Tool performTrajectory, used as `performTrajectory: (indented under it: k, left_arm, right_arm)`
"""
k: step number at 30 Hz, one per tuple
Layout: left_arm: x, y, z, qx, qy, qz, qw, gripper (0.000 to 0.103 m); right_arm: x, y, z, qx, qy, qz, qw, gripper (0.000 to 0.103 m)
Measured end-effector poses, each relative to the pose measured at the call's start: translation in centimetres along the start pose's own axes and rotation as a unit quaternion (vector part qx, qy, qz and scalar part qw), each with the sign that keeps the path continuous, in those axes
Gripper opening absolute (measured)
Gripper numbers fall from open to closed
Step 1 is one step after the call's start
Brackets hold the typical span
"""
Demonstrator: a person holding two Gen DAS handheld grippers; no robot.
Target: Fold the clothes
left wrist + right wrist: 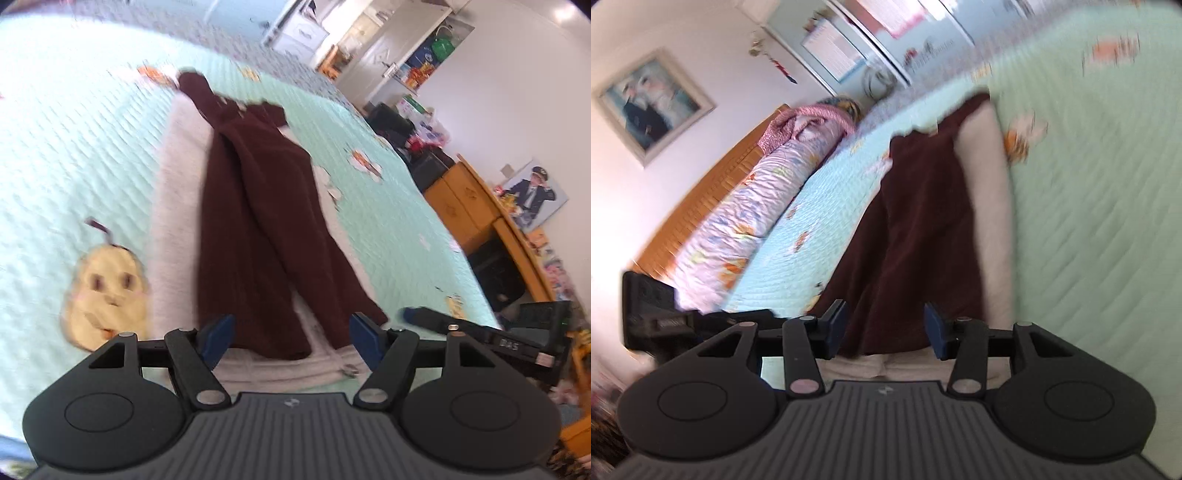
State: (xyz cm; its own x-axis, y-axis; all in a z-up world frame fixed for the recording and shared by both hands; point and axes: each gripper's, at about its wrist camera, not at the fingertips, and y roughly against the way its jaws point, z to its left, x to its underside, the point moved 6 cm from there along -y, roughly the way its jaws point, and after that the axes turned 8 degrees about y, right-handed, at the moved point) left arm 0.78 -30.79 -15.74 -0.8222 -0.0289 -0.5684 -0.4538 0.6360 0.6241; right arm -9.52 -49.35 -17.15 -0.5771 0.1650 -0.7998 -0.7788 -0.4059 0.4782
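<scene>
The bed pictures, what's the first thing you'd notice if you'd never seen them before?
A long dark maroon garment stretches down the middle of the bed, lying on a white towel-like cloth over the mint green quilt. To its left, a yellow cartoon face is stitched on the quilt. Both the left gripper and the right gripper are open at the garment's near end.

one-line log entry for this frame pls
task: fold clothes | left gripper: open, empty | right gripper: open, empty | maroon trousers: flat on white towel, ungrasped

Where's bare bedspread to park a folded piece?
Free: green bedspread left of the white cloth, above the yellow face print; also right of the maroon garment. Crowded: the garment strip.
</scene>
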Motion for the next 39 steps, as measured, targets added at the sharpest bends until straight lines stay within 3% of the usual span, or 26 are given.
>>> performTrajectory:
  k: [2, 4, 7, 9, 13, 15, 17, 20, 22, 24, 26, 31, 32, 35, 39]
  left_arm:
    - [0.1, 1.2, 0.2, -0.027, -0.038, -0.018, 0.9987, 0.072]
    - [0.7, 1.7, 0.3, -0.062, -0.103, -0.016, 0.9926, 0.072]
    - [2.5, 1.1, 0.4, -0.107, -0.217, 0.014, 0.9702, 0.072]
    - [3.7, 0.4, 0.5, -0.124, -0.277, 0.038, 0.9519, 0.073]
    - [5.5, -0.7, 0.5, -0.137, -0.356, 0.063, 0.9222, 0.073]
    - [6.2, -1.0, 0.5, -0.137, -0.372, 0.07, 0.9156, 0.073]
    - [6.0, -1.8, 0.4, -0.127, -0.359, 0.079, 0.921, 0.073]
    - [5.4, -2.3, 0.2, -0.115, -0.331, 0.077, 0.9333, 0.073]
    - [5.3, -2.4, 0.1, -0.122, -0.334, 0.074, 0.9318, 0.073]
    - [5.6, -2.8, 0.1, -0.13, -0.346, 0.081, 0.9258, 0.074]
    - [5.8, -3.0, 0.5, -0.137, -0.341, 0.096, 0.9249, 0.076]
    - [5.2, -3.5, 1.3, -0.169, -0.291, 0.096, 0.9368, 0.078]
    - [5.1, -3.6, 1.4, -0.179, -0.288, 0.095, 0.9358, 0.078]
    - [5.7, -3.3, 1.3, -0.195, -0.316, 0.093, 0.9239, 0.08]
    - [6.5, -3.2, 0.8, -0.217, -0.369, 0.075, 0.9004, 0.084]
  right_arm:
    - [-0.4, 1.2, 0.4, 0.012, 0.03, -0.009, 0.999, 0.049]
    - [0.0, 1.7, 1.0, 0.041, 0.12, 0.003, 0.992, 0.053]
    - [1.1, 1.4, 2.0, 0.054, 0.217, 0.038, 0.974, 0.057]
    - [1.8, 1.0, 2.5, 0.048, 0.246, 0.057, 0.966, 0.057]
    - [2.6, 0.1, 2.9, 0.045, 0.299, 0.086, 0.949, 0.059]
    - [2.9, -0.4, 3.1, 0.044, 0.325, 0.1, 0.939, 0.061]
    - [3.0, -0.8, 3.2, 0.039, 0.332, 0.108, 0.936, 0.062]
    - [3.1, -0.8, 3.4, 0.024, 0.319, 0.105, 0.942, 0.064]
    - [3.1, -1.0, 3.6, 0.018, 0.313, 0.105, 0.944, 0.066]
    - [3.5, -1.0, 3.8, 0.022, 0.332, 0.113, 0.936, 0.067]
    - [4.0, -1.0, 3.8, 0.028, 0.346, 0.125, 0.93, 0.068]
    - [3.3, -1.0, 3.9, 0.009, 0.297, 0.111, 0.948, 0.069]
    - [3.4, -1.2, 4.1, 0.015, 0.31, 0.113, 0.944, 0.069]
    - [4.2, -1.5, 4.7, 0.037, 0.378, 0.132, 0.916, 0.07]
    - [5.0, -1.5, 4.9, 0.055, 0.438, 0.145, 0.885, 0.071]
